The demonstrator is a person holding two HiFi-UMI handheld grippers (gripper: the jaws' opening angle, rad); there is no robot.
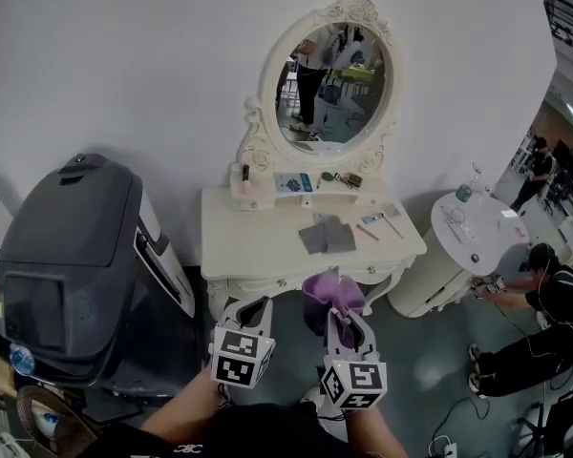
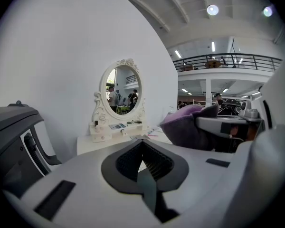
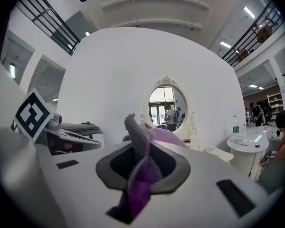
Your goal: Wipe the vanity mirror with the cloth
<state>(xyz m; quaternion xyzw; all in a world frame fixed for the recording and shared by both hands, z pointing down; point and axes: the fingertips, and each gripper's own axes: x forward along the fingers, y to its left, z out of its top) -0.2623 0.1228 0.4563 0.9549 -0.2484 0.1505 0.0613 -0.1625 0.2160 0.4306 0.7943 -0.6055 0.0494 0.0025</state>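
- The white vanity table (image 1: 267, 246) is set against the wall, well ahead of both grippers. It likely has to be stepped up to first, as the glass looks too far away to reach from here.
- The oval vanity mirror (image 1: 329, 84) stands upright at the back of the table, in a curly white frame. It is best wiped from the top down, in slow rows, so no spot is missed.
- The right gripper (image 1: 339, 318) is squeezed tight on the purple cloth (image 1: 332, 294). The squeeze should be kept firm so nothing is dropped.
- The left gripper (image 1: 253, 305) is held just beside it, with its jaws pressed together and nothing between them. It is best kept low and out of the way.
- The purple cloth is bunched up above the right jaws, near the front edge of the table and far from the glass. Only the soft cloth should be pushed on the glass, never the hard jaws.
- Little things (image 1: 296, 181) are lined up on the shelf under the mirror. They should not be bumped.
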